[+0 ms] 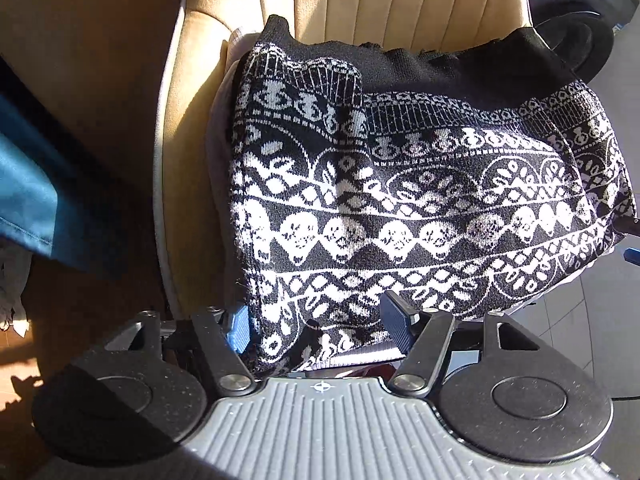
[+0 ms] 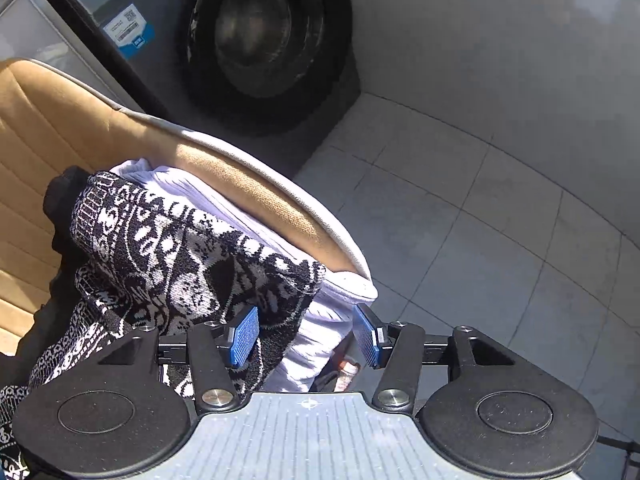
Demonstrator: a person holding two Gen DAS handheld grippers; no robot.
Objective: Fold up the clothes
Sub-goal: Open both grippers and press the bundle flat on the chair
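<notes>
A folded black-and-white patterned knit sweater (image 1: 400,208) lies on the seat of a tan chair (image 1: 360,0), on top of a white garment (image 1: 218,128). My left gripper (image 1: 318,322) hangs over the sweater's near edge. Its jaws stand apart, the knit lies loosely between the blue pads (image 1: 240,328), and nothing is pinched. In the right wrist view, my right gripper (image 2: 306,336) is at the sweater's (image 2: 180,260) right end. Its jaws are also apart, straddling the knit edge and the white garment (image 2: 320,320) that hangs over the seat's rim.
A front-loading washing machine (image 2: 264,40) stands behind the tan chair (image 2: 40,128). Pale floor tiles (image 2: 480,240) spread to the right. A blue cloth (image 1: 24,184) hangs at the far left, beside the chair, over a shadowed brown floor.
</notes>
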